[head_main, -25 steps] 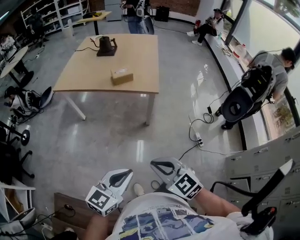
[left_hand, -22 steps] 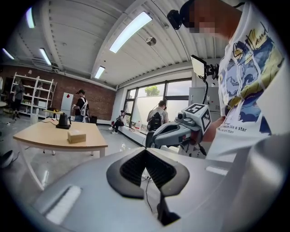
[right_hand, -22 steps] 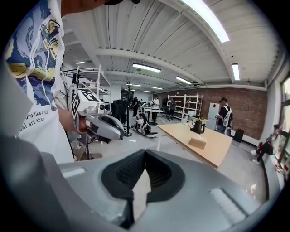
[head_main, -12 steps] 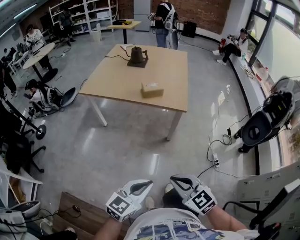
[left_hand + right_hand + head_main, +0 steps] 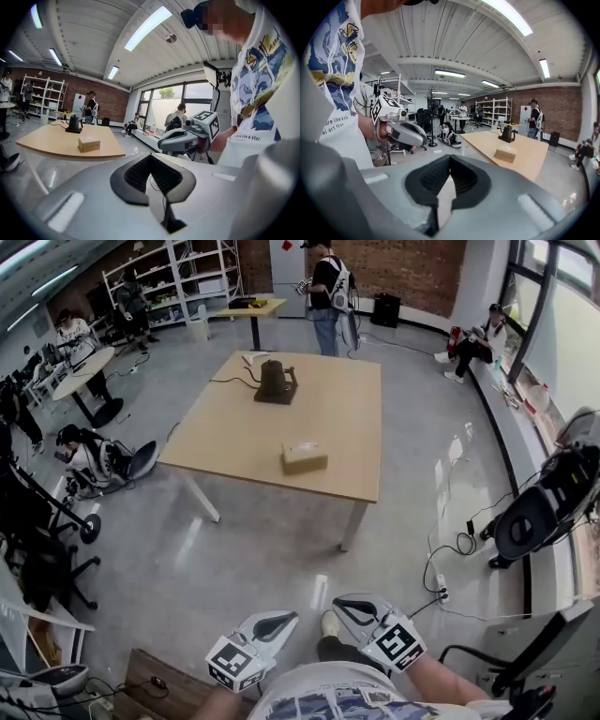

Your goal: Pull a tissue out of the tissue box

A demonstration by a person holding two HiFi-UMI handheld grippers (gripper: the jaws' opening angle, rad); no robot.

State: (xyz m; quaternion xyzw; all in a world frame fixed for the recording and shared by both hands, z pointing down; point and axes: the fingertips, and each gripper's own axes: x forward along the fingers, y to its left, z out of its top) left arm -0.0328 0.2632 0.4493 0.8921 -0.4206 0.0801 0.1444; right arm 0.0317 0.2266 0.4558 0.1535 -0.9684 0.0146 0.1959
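The tan tissue box point(image 5: 305, 457) sits near the front edge of a wooden table point(image 5: 225, 442), with white tissue showing in its top slot. It also shows far off as the tissue box point(image 5: 89, 144) and the tissue box point(image 5: 505, 154) in the two gripper views. My left gripper point(image 5: 283, 619) and right gripper point(image 5: 345, 606) are held close to my body at the bottom of the head view, several steps short of the table. Both point toward it with nothing in them. The left gripper point(image 5: 151, 157) has its jaws together, and the right gripper point(image 5: 450, 157) looks the same.
A black kettle point(image 5: 276, 382) on a base stands farther back on the table. A power strip and cables point(image 5: 441, 593) lie on the glossy floor to the right. A black chair point(image 5: 525, 521) stands at the right. People stand and sit around the room's edges.
The head view has swung and advanced: the table and box now sit nearer the middle and look larger. Both grippers came forward with the person, still together and low.
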